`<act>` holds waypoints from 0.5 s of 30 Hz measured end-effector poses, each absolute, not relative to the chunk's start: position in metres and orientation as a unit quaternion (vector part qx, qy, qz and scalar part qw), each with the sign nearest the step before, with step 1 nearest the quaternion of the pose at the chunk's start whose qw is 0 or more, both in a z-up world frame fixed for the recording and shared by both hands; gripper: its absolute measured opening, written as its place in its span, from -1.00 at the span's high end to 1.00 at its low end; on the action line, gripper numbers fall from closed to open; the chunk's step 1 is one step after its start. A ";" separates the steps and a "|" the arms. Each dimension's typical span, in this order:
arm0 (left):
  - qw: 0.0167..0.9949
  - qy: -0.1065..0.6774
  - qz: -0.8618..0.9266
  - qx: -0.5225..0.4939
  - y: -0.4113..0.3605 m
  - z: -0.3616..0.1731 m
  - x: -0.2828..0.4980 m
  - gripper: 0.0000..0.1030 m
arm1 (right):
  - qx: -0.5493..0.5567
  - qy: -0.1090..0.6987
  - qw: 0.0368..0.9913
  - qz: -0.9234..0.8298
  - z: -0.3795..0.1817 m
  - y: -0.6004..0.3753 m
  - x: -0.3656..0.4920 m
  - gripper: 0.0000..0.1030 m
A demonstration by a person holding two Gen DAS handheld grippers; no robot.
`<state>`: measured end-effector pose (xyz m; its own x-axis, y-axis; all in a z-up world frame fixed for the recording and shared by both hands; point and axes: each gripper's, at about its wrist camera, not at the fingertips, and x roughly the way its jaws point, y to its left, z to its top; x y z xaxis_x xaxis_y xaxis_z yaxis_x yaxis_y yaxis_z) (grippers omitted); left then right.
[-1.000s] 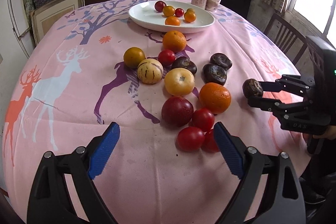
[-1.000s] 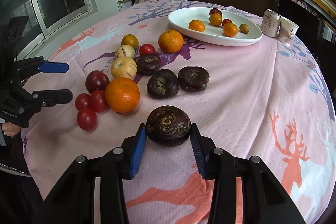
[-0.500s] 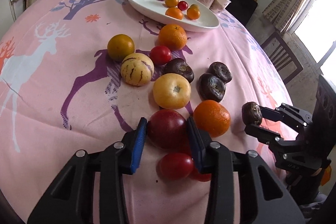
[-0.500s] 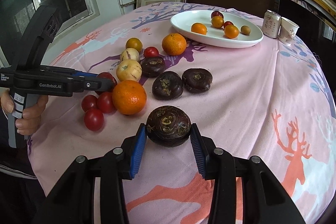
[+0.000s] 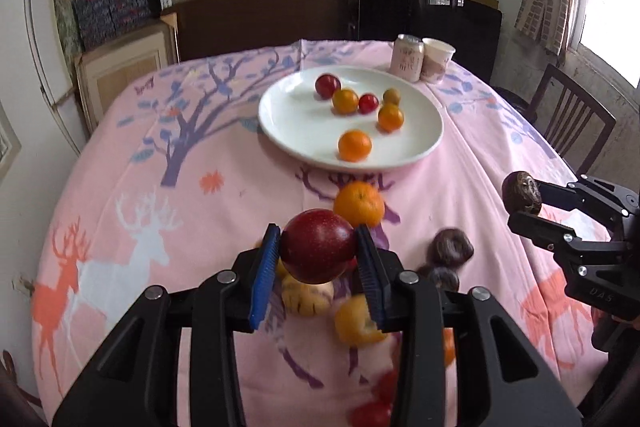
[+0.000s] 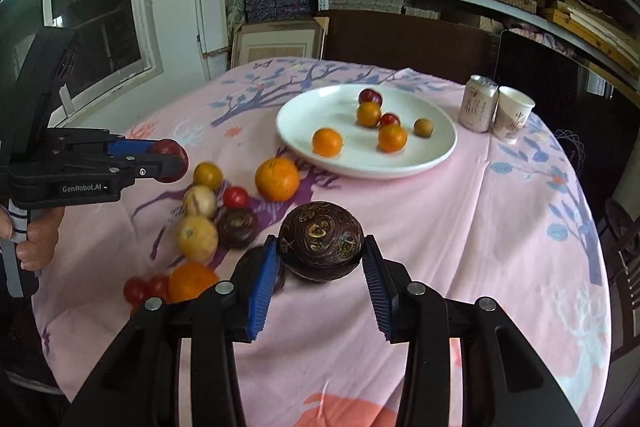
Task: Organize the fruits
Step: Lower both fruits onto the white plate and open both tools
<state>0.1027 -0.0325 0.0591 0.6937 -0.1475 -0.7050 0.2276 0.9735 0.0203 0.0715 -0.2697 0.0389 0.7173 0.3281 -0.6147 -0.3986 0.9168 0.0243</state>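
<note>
My left gripper [image 5: 318, 259] is shut on a dark red plum [image 5: 318, 251] and holds it above the table; it also shows in the right wrist view [image 6: 170, 159]. My right gripper [image 6: 320, 263] is shut on a dark brown water chestnut [image 6: 320, 245], held off the cloth; it shows at the right of the left wrist view [image 5: 522, 194]. A white plate [image 5: 296, 123] with several small fruits stands at the far middle of the table. Loose oranges [image 6: 277, 179], pale melons [image 6: 197, 238], tomatoes [image 6: 236, 197] and dark chestnuts [image 6: 238, 227] lie below the grippers.
A can [image 6: 479, 103] and a paper cup [image 6: 512, 118] stand right of the plate [image 6: 440, 155]. A pink tablecloth [image 5: 120, 187] covers the round table. A chair [image 5: 572, 123] stands at the right. Shelves fill the back wall.
My left gripper closed on the red plum and lifted it toward the plate. My right gripper rose with the water chestnut still in it.
</note>
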 end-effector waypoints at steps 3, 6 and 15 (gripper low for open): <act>0.925 0.365 -0.093 0.051 -0.044 0.067 0.141 0.27 | -0.037 0.311 0.932 0.180 0.044 -0.272 0.095 0.17; 0.921 0.381 -0.077 0.031 -0.051 0.060 0.186 0.27 | -0.004 0.316 0.934 0.168 0.043 -0.273 0.130 0.17; 0.903 0.428 -0.041 -0.013 -0.050 0.021 0.251 0.24 | 0.054 0.372 0.914 0.150 0.016 -0.268 0.200 0.15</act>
